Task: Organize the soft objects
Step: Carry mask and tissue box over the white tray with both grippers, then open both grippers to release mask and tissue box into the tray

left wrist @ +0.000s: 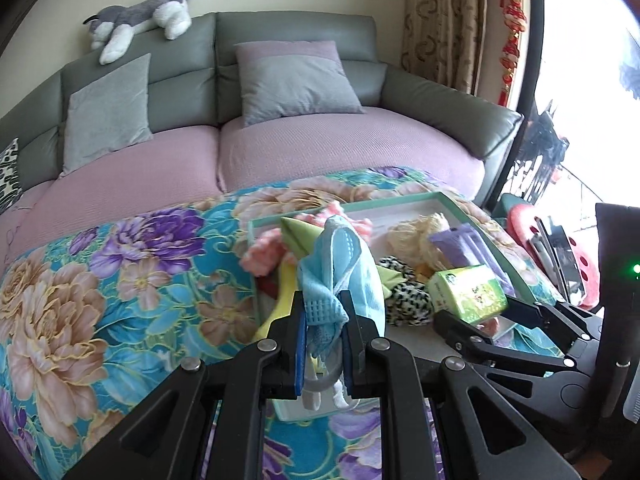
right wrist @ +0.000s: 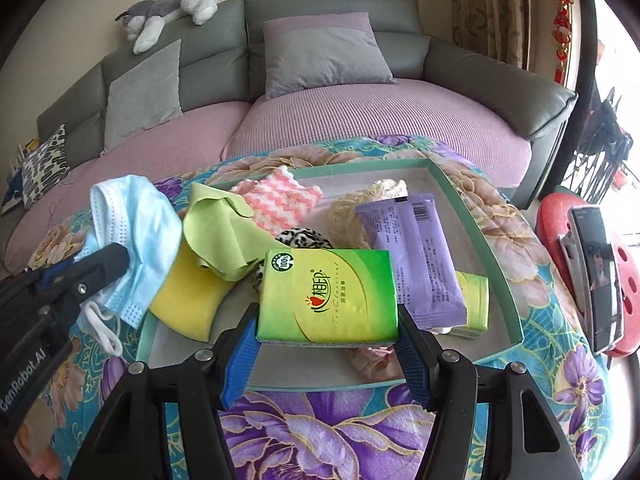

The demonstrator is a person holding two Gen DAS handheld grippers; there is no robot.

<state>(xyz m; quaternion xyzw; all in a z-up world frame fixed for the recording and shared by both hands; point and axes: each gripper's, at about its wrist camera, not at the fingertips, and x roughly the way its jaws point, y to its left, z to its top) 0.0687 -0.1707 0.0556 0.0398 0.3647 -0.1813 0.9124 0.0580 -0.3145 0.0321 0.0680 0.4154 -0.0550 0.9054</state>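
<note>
Floral cloth [right wrist: 360, 436]: it is covering the table and sitting loose under everything; a dragging tool could be bunching it and shifting the tray.
Tray [right wrist: 496, 240]: the green-rimmed tray is lying on the cloth, crowded with soft things; a yellow sponge [right wrist: 188, 300] and a lime cloth [right wrist: 224, 236] are hanging over its left rim and could be sliding out if nudged.
Purple pouch [right wrist: 408, 256]: it is lying in the tray just right of the lifted pack, on top of a second green pack [right wrist: 476, 300]; a careless swing could be knocking it off.
Right gripper [right wrist: 326, 344]: it is closing on a green tissue pack [right wrist: 328, 296], pads pressing the pack's two short sides, the pack held above the tray's near part. The pack is soft, so it may be buckling or slipping if squeezed unevenly.
Left gripper [left wrist: 324, 320]: its narrow jaws are pinching a blue face mask [left wrist: 340, 264] by a bunched edge, held over the tray's left side. Most of the mask is drooping free, and its white ear loops [right wrist: 102, 324] are dangling low, likely to be snagging the sponge or rim.
</note>
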